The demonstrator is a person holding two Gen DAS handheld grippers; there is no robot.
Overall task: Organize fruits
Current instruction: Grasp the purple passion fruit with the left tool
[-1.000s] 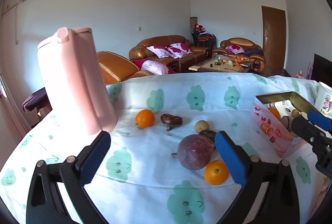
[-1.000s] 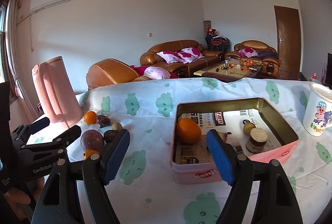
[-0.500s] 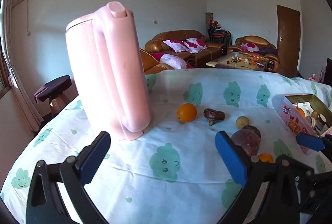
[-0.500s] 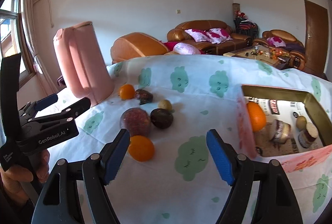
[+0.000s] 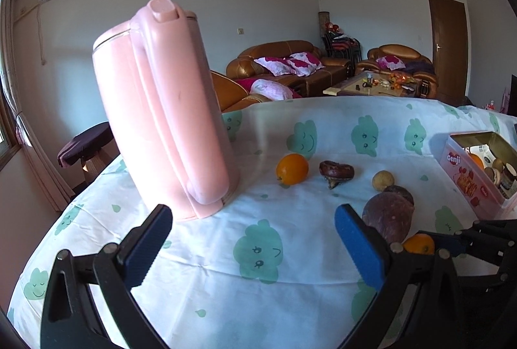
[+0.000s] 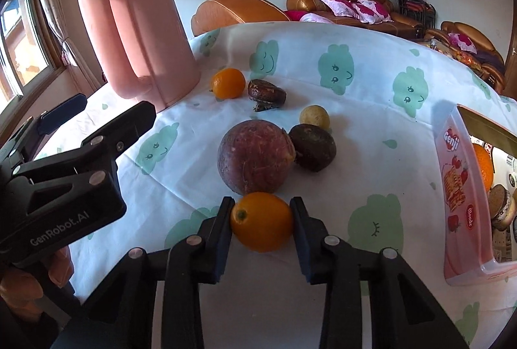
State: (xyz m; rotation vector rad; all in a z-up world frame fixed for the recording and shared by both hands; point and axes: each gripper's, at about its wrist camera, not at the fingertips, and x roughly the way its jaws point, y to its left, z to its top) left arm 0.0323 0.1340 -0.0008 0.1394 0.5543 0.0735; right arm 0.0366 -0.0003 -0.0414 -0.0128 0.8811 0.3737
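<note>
My right gripper (image 6: pixel 261 221) is shut on a small orange (image 6: pixel 261 221) that rests on the tablecloth, in front of a big purple-red fruit (image 6: pixel 256 156). A dark round fruit (image 6: pixel 312 147), a small yellow fruit (image 6: pixel 314 118), a wrinkled brown fruit (image 6: pixel 266 95) and a second orange (image 6: pixel 227 83) lie behind. The pink tin box (image 6: pixel 458 187) at the right holds an orange (image 6: pixel 483 168) and other items. My left gripper (image 5: pixel 252 239) is open and empty, hovering left of the fruits; the held orange (image 5: pixel 419 244) shows in its view at the right.
A tall pink kettle (image 5: pixel 161 110) stands at the table's left, close ahead of the left gripper; it also shows in the right wrist view (image 6: pixel 139 29). The cloth-covered table (image 5: pixel 258 252) drops off at its rounded near-left edge. Sofas stand beyond.
My right gripper moved forward and down to the near orange and closed on it. The left gripper view shifted a little; it stays open.
</note>
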